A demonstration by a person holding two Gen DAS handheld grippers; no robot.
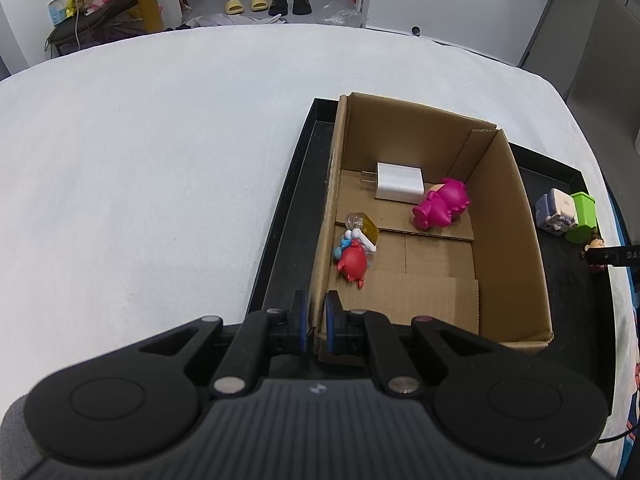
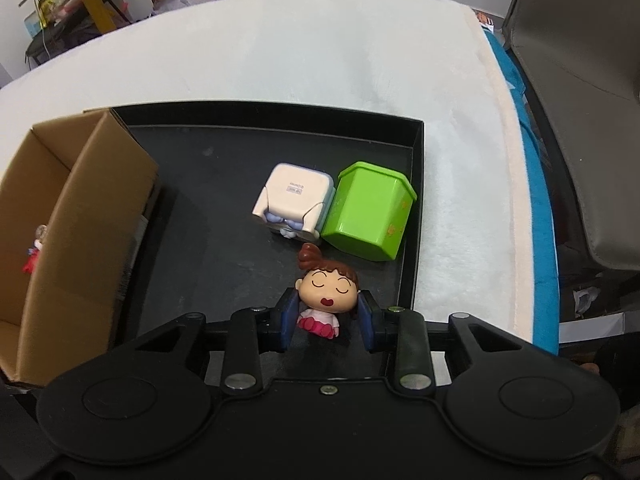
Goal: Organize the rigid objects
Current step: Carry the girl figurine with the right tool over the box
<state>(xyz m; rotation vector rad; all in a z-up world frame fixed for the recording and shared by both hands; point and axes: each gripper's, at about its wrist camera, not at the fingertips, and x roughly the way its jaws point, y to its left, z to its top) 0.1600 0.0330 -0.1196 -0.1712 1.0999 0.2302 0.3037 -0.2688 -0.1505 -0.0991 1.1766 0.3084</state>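
Toys are sitting in two places: some inside the cardboard box [image 1: 508, 240], some on the black tray [image 2: 224, 208] beside it. My left gripper [image 1: 316, 320] is pinching the box's near left wall, jaws nearly together on the cardboard. Inside the box a white charger [image 1: 400, 186], a pink figure [image 1: 442, 208], a red figure [image 1: 352, 262] and a small yellow bottle [image 1: 366, 226] are lying on the floor. My right gripper [image 2: 330, 320] is reaching down over the tray, its jaws standing either side of a doll [image 2: 326, 296] with brown hair and closed eyes; whether the pads are pressing on it I cannot tell. Just beyond the doll, a white cube toy [image 2: 294, 204] and a green bin [image 2: 370, 216] are touching each other near the tray's right wall.
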